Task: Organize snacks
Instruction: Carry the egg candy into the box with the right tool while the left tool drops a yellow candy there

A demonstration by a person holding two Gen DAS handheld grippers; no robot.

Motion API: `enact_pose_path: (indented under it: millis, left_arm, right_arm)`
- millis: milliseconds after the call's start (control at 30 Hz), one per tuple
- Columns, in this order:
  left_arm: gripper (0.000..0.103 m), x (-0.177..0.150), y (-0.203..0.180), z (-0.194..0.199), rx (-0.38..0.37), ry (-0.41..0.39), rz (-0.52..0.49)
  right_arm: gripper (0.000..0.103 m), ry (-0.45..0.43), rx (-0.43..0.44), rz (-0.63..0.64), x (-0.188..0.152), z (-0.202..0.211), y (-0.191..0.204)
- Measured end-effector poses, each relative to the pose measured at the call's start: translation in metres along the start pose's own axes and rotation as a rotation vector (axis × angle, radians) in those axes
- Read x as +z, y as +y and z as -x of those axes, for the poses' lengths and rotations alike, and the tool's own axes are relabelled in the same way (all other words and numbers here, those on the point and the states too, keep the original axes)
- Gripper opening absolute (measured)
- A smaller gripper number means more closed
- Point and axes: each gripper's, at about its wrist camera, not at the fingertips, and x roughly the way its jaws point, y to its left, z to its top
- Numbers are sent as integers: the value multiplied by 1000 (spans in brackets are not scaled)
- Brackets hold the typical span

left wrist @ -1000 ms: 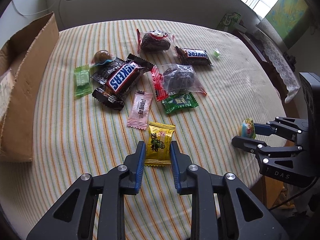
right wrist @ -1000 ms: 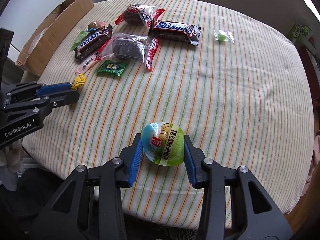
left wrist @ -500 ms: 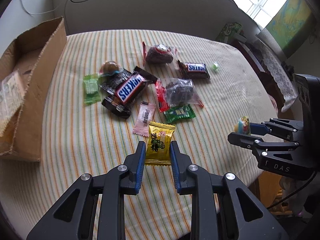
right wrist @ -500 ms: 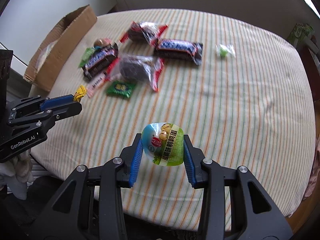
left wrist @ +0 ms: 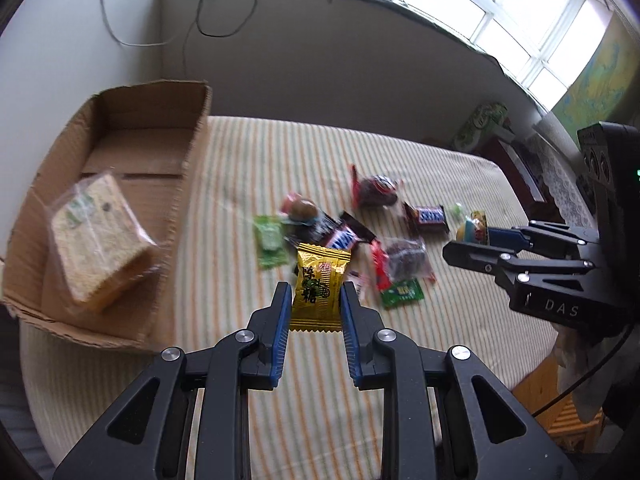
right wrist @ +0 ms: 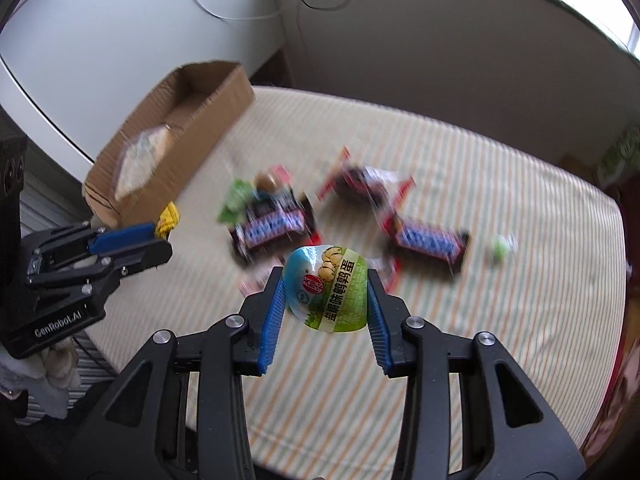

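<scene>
The left claw is gripping a yellow candy between its blue pads, holding it upright and clear of the tabletop. The right claw is clamping a quail-egg pack, a rounded packet in blue and green, squeezed on both sides by the pads and lifted above the striped cloth.

From the left wrist view, the right claw is showing at the right edge, with the egg pack peeking past its tips. From the right wrist view, the left claw is appearing at the left, the yellow wrapper sticking out of it, near the corner of the box.

The cardboard box is sitting open at the left end of the tabletop, against the wall. A wrapped rice cake is lying inside it, tilted against the near wall.

The other snacks are lying in a loose cluster in the middle of the cloth, beyond both claws: a big Snickers with a round brown candy just behind it, a green sachet to its left, a second Snickers further right, two clear packs with dark cakes, and a small green packet in front. A tiny green sweet is lying apart from the rest, at the right. Both views are blurred, so the finer print cannot be read.
</scene>
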Motion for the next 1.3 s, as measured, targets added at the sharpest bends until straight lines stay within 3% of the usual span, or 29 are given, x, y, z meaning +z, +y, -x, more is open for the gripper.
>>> enact_pose_path:
  millis: [433, 700, 1033, 1300]
  left_arm:
    - [23, 22, 65, 30, 104, -92, 96]
    - [23, 35, 97, 34, 157, -119, 123]
    - [23, 49, 124, 21, 162, -120, 181]
    - [23, 58, 123, 2, 152, -109, 192]
  right_arm:
    - [40, -62, 60, 181, 92, -20, 74]
    - [40, -52, 94, 201, 129, -44, 107]
    - [40, -17, 112, 203, 171, -83, 131]
    - [40, 22, 113, 191, 188, -114, 142]
